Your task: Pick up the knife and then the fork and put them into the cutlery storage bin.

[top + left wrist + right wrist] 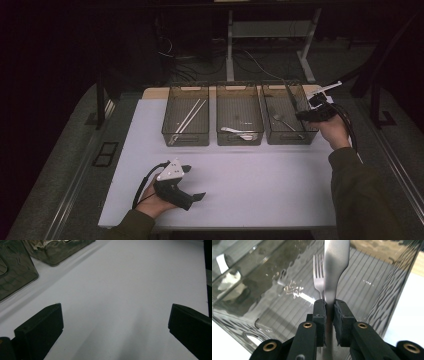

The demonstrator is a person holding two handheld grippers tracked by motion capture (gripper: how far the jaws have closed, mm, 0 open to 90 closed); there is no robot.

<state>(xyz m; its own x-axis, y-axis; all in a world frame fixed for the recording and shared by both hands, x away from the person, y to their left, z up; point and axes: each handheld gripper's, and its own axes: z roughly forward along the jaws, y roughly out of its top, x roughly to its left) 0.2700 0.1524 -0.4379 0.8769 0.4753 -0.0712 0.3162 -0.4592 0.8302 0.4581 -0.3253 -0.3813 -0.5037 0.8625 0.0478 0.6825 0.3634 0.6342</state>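
On the white rectangular table top (250, 185) the left gripper (196, 184) rests low near the front edge in the person's left hand (152, 202), its two black jaws spread wide with nothing but bare table between them, as the left gripper view shows. Beyond it three smoky transparent plastic bins stand in a row, just beside one another. The left bin (185, 131) holds two pale chopsticks (190, 116) lying slantwise. The middle bin (239, 131) holds white spoons (239, 133); how many I cannot tell. The right bin (287, 136) holds one silver metal fork (318, 275) lying on its ribbed floor. Over that bin's right side the right gripper (329, 305), held in the person's right hand (332, 131), has its jaws clamped on the flat steel handle of a second metal utensil (336, 267); its far end is out of sight, so what kind it is I cannot tell. No brand, label or writing can be read anywhere.
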